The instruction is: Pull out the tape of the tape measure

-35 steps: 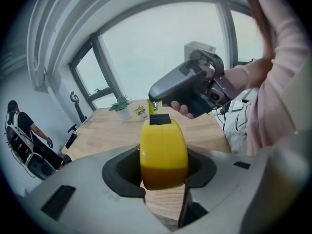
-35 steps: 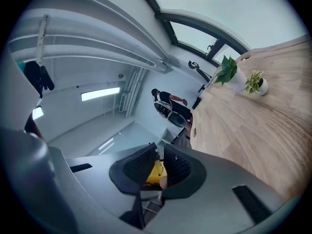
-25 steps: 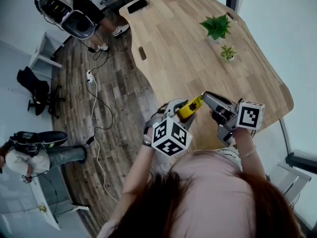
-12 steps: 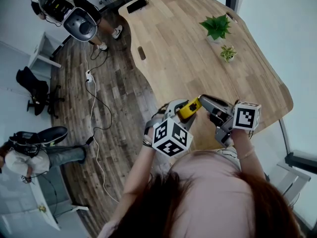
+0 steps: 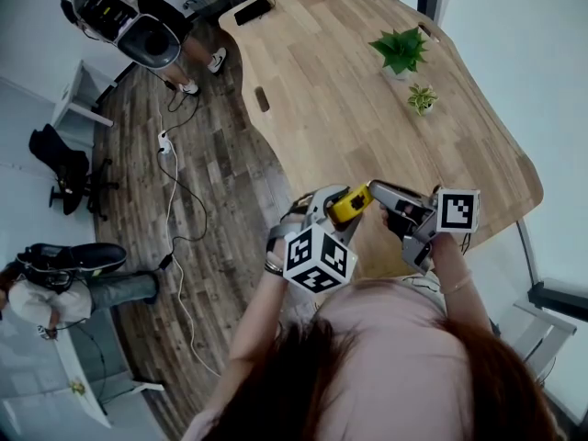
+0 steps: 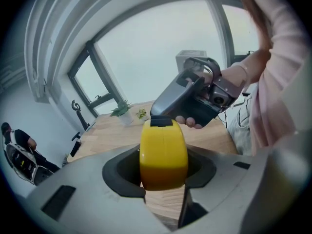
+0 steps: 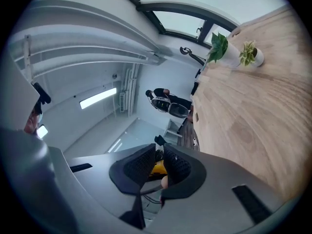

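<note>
Head view: left gripper [image 5: 338, 200] clamps tape measure [image 5: 354, 203] over table [image 5: 367, 108] edge.

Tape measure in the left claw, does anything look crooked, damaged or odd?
Nothing stands out. The yellow tape measure sits squarely in the left claw, case intact, with the right claw at its black front end.

Office, wooden desk [image 5: 331, 90], potted plants [image 5: 401, 50]
</note>
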`<state>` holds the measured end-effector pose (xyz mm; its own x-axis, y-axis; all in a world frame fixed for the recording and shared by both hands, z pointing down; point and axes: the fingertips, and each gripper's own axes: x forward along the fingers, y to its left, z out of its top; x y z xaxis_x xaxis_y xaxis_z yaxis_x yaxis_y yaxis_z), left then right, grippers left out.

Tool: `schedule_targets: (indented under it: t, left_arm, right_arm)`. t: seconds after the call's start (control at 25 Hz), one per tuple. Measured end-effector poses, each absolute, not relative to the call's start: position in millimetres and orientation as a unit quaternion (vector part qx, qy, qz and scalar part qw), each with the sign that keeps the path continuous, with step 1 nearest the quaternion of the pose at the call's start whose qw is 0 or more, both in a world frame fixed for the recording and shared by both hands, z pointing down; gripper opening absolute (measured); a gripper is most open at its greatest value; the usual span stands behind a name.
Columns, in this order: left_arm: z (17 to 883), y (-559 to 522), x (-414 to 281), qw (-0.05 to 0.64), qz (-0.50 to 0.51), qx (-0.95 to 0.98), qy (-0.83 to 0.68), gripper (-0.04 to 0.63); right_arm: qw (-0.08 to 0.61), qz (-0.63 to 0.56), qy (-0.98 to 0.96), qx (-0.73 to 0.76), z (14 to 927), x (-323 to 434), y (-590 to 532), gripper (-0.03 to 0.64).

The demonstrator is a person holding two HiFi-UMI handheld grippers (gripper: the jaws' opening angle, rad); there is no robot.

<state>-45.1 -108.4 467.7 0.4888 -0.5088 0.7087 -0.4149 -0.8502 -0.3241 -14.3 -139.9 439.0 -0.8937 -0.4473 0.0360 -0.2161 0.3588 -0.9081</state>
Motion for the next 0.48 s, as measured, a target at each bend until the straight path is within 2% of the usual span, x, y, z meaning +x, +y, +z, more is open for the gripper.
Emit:
schedule_targets:
  t: [0.48]
  left_arm:
    - [466.6,-104.6,-44.0,0.052,-0.411,-0.866,0.279,0.169]
  right_arm:
    - [0.113,-0.549,0.808,-0.179,438.2,-15.7,-136.5,0.046]
